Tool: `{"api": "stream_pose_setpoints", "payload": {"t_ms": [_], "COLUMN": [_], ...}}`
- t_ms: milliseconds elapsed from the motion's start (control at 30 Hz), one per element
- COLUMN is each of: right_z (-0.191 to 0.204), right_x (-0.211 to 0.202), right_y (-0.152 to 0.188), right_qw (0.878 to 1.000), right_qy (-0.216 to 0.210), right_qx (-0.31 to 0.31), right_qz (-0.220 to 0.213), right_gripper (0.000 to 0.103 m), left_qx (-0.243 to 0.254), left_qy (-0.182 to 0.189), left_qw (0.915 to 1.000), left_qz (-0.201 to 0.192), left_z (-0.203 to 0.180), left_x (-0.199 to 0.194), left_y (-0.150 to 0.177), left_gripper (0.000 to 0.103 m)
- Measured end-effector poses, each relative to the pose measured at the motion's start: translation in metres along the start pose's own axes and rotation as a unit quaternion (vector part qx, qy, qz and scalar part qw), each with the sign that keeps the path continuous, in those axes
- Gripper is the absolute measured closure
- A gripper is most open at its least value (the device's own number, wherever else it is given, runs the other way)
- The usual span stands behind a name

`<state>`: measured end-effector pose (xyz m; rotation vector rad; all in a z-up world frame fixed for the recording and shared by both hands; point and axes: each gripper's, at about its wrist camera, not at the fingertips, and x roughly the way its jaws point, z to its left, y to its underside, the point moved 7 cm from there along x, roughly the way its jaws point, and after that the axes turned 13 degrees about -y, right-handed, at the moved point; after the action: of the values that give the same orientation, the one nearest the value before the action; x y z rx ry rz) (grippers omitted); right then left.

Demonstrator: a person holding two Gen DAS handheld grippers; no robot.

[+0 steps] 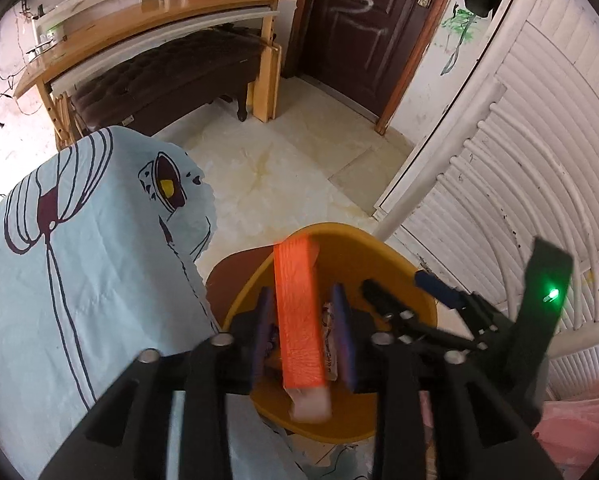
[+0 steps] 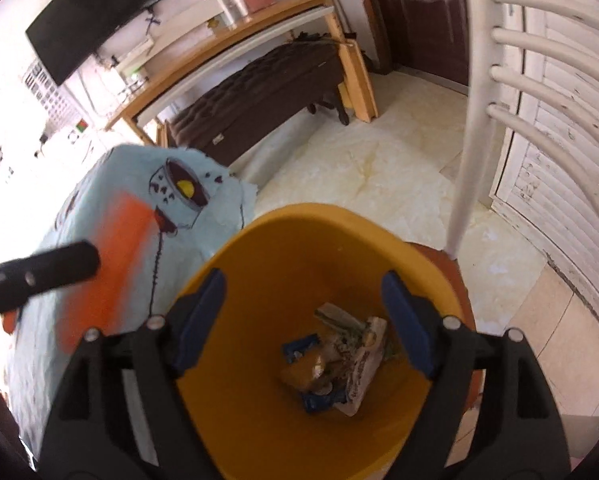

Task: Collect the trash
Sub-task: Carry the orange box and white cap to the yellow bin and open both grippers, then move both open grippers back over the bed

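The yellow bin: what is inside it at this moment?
The yellow bin holds crumpled wrappers, a blue packet and a brownish piece at its bottom. Whatever lies under this pile is covered. The orange item between the left gripper's fingers hangs above it.

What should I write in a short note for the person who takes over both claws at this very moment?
Left claw: open, over the yellow bin; an orange packet sits blurred between its fingers, seemingly dropping in.
Right claw: open, empty, directly above the bin.
Done: several wrappers already lie at the bin's bottom.
Left: confirm the orange packet lands inside, then check the blue tablecloth for more trash; none shows on the visible part.
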<state>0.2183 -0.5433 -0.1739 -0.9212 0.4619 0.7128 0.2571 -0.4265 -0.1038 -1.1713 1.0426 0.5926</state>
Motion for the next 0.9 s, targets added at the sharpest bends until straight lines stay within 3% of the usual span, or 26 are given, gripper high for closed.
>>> {"api": "stream_pose_setpoints", "payload": {"t_ms": [67,100,433,667,800,900], "right_z": [-0.005,-0.008,0.014,0.046,0.093,0.126], "right_x": [-0.006,-0.01,-0.015,-0.027,-0.033,-0.032], "right_y": [-0.001,-0.002,-0.006,-0.013,-0.017,-0.014], "right_qw": [1.0,1.0,1.0,0.999,0.995,0.992], "right_qy": [-0.008,-0.012,-0.017,-0.028,-0.052,-0.066], "right_qx": [0.011,0.017,-0.002,-0.032,-0.07,-0.102], "right_qz": [-0.008,-0.013,-0.018,-0.035,-0.046,-0.041], "right_gripper": [0.026,0.026,0.026,0.021,0.018,0.016], "left_qx": [-0.005,-0.009,-0.016,-0.016,-0.009,-0.03], "left_qy": [0.007,0.006,0.014,0.028,-0.007,-0.062], "left_qw": [1.0,0.9999,0.9998,0.9982,0.9949,0.9874], "left_qz": [0.001,-0.001,-0.002,-0.051,-0.1,-0.143], "left_z": [0.001,0.003,0.019,0.042,0.079,0.128], "left_x": [0.001,0.001,-0.009,-0.056,-0.088,-0.111], "left_y": [0.001,0.001,0.013,0.04,0.059,0.073], "left_gripper": [0.038,0.036,0.036,0.035,0.029,0.021]}}
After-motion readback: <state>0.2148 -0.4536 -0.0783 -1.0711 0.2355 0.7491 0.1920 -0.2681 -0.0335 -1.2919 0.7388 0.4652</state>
